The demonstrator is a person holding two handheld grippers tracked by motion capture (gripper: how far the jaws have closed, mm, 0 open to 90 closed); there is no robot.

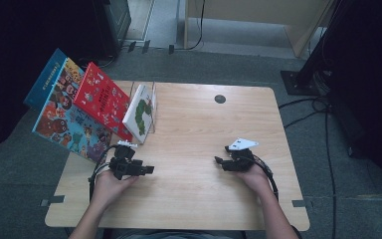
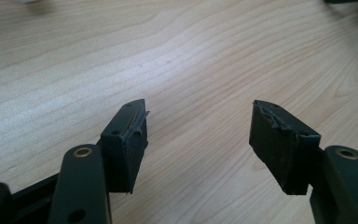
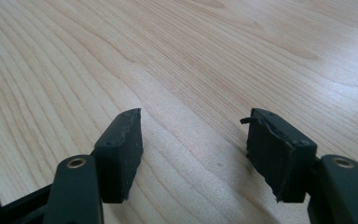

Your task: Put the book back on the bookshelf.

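Near the bottom of the high view, two hands hold grippers low over the bare wooden table (image 1: 204, 124). At lower left, the left gripper (image 1: 149, 170) has its jaws wide apart with nothing between them. At lower right, the right gripper (image 1: 218, 160) is also spread wide and empty. Nothing stands between the two grippers.

Up at the left edge of the table is a wire book rack (image 1: 151, 107). A white caterpillar book (image 1: 140, 113) leans in it, just above the left gripper. Beside it leans a red book (image 1: 102, 99), then a big monster book (image 1: 72, 119), partly hanging past the table edge. Its blue spine has writing too small to read. A small dark round hole (image 1: 220, 98) sits near the top edge.
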